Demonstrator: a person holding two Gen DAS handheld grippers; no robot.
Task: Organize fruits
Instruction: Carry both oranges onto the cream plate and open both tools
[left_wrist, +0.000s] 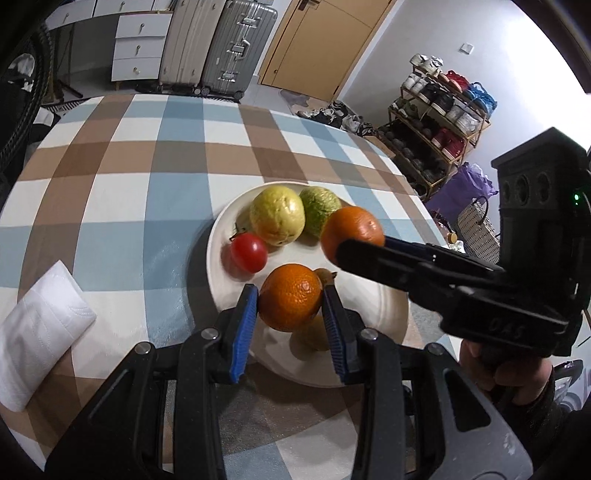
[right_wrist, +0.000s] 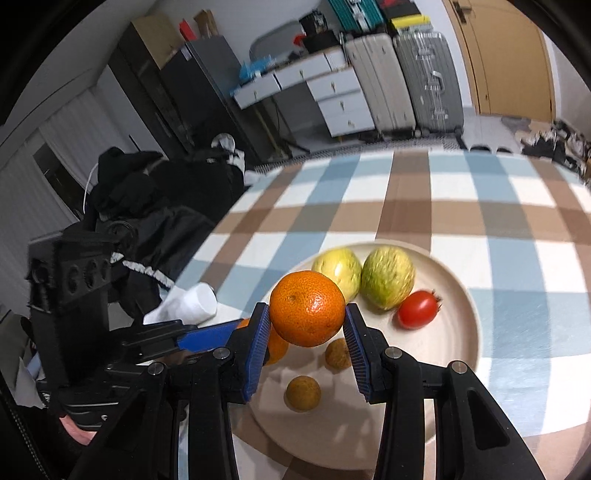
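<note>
A cream plate (left_wrist: 384, 306) (right_wrist: 458, 332) on the checked tablecloth holds a yellow guava (left_wrist: 277, 215) (right_wrist: 338, 271), a green guava (left_wrist: 318, 210) (right_wrist: 387, 277), a red tomato (left_wrist: 249, 252) (right_wrist: 418, 309) and two small brown fruits (right_wrist: 303, 393) (right_wrist: 338, 353). My left gripper (left_wrist: 290, 297) is shut on an orange (left_wrist: 290, 297) over the plate's near side. My right gripper (right_wrist: 306, 314) is shut on a second orange (right_wrist: 307, 308) (left_wrist: 351, 229), held above the plate; it enters the left wrist view from the right.
A folded white tissue pack (left_wrist: 37, 332) lies at the table's left. A white rolled cloth (right_wrist: 188, 304) sits by the table edge. Suitcases (left_wrist: 221, 44), drawers (left_wrist: 140, 48) and a shoe rack (left_wrist: 439, 122) stand beyond the table.
</note>
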